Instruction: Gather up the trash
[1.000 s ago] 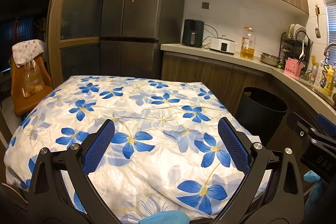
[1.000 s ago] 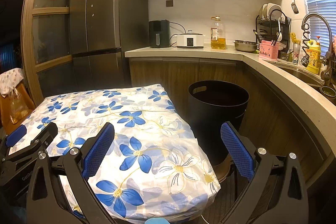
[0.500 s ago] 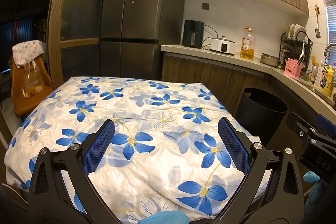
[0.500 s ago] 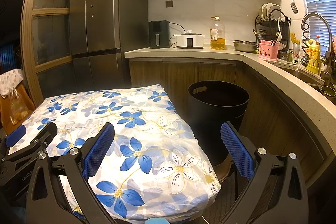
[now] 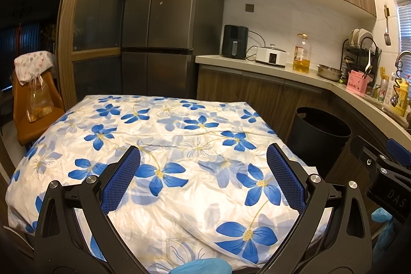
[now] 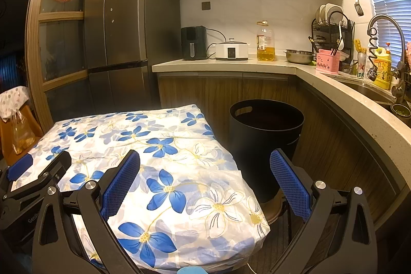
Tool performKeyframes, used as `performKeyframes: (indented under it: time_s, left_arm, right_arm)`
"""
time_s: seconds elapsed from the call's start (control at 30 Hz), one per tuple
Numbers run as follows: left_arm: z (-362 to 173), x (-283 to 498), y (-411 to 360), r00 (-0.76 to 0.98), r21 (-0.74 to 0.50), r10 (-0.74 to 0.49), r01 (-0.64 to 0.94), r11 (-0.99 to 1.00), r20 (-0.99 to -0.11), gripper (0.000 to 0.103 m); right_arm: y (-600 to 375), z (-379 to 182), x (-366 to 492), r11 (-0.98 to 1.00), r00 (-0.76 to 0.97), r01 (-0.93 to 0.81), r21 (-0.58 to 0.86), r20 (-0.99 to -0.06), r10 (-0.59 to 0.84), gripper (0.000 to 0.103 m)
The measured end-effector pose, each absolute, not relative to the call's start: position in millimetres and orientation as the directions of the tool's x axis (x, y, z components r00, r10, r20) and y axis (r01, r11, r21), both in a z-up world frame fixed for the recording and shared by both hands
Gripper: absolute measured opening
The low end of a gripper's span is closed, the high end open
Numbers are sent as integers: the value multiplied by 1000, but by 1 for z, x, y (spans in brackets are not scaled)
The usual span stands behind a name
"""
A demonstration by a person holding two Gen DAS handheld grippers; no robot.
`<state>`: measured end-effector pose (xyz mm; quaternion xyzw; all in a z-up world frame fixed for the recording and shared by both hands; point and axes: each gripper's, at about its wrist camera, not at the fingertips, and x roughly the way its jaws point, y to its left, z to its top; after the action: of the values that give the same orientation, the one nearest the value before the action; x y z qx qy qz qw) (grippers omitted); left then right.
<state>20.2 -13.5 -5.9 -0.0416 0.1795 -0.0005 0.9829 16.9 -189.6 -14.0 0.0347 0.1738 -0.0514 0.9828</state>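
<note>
2 tongs, left tongs [image 5: 203,176] and right tongs [image 6: 204,179], gape wide and empty over my bare flowered surface [image 5: 179,135], right nearer the black bin [image 6: 267,130], with no trash visible.

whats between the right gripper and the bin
Right wrist view: only the floral tablecloth's corner and a strip of floor lie between the open right gripper and the bin.

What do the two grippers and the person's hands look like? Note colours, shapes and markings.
Each gripper, left and right, has black angular fingers with silver screws and blue textured pads. White lettering marks the bodies. Blue gloves cover the hands.
</note>
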Motion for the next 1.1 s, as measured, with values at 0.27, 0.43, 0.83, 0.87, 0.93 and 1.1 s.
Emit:
performKeyframes:
  time_s: [0.27,0.43,0.83,0.87,0.93,1.1]
  left_arm:
    - [-6,20,-15,936,-79,-15,-14,997,-351,97]
    - [-4,21,-17,936,-74,-18,-9,997,-351,97]
    - [-3,22,-19,937,-69,-23,-1,998,-348,97]
    - [-3,22,-19,937,-68,-23,0,998,-347,97]
    - [-2,22,-20,938,-67,-25,2,998,-346,97]
    - [-2,21,-21,938,-65,-28,5,998,-344,97]
  right_arm:
    - [-191,-13,16,992,935,114,54,-342,-89,97]
    - [-190,-13,17,992,936,116,55,-341,-90,97]
    - [-190,-11,16,991,937,119,57,-336,-93,97]
    - [-190,-11,16,991,938,119,59,-335,-93,97]
    - [-191,-10,16,991,938,121,59,-334,-94,97]
    - [-191,-9,16,991,938,121,61,-334,-94,97]
